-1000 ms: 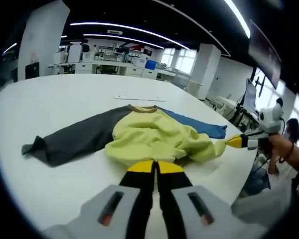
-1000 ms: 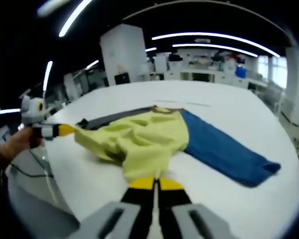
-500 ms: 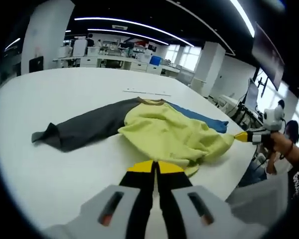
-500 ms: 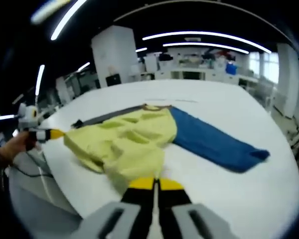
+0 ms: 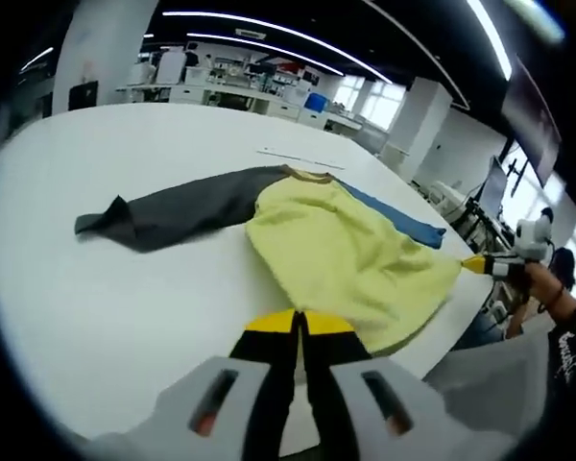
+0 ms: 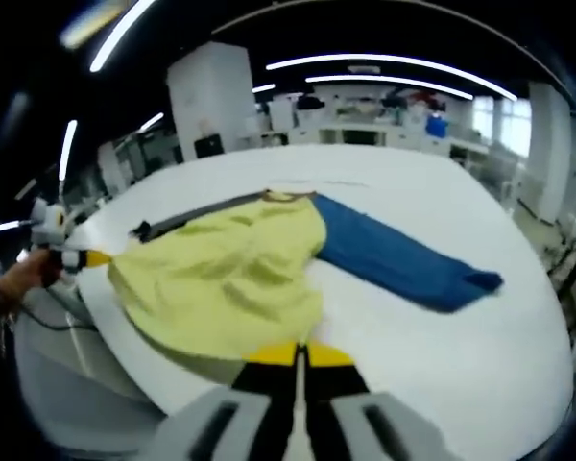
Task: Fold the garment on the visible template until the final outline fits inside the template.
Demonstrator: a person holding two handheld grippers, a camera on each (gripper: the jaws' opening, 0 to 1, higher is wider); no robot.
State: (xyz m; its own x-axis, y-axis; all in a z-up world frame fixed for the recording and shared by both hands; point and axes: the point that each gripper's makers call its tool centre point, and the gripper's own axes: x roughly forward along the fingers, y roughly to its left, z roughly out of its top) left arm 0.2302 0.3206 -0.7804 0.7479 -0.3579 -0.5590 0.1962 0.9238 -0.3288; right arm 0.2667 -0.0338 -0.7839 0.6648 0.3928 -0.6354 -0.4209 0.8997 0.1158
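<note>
Since a second ago the garment's [image 5: 346, 250] yellow body is lying flatter and more spread, its bunched folds drawn out toward the table [image 5: 96, 317] edge. It is resting on the white table, with the grey sleeve [image 5: 173, 213] reaching one way and the blue sleeve [image 6: 389, 261] the other, the brown collar [image 6: 286, 195] pointing away from the near edge. Both hem corners are being held out past the edge.

Seen from the left gripper view, the left gripper [image 5: 298, 325] is showing its yellow tips pressed together at the hem, pinching the cloth as far as the view lets one judge. Seen from the right gripper view, the right gripper [image 6: 298, 355] is likewise closed on the hem's near edge, jaws side by side with no gap.

Each tool is also appearing in the other's view: the right one far at the right of the left gripper view, held by a hand [image 5: 533, 279], its yellow tip meeting the hem corner.

Behind the table, white pillars, desks [image 5: 221, 94] and ceiling light strips [image 6: 384, 62] are filling an office hall.
</note>
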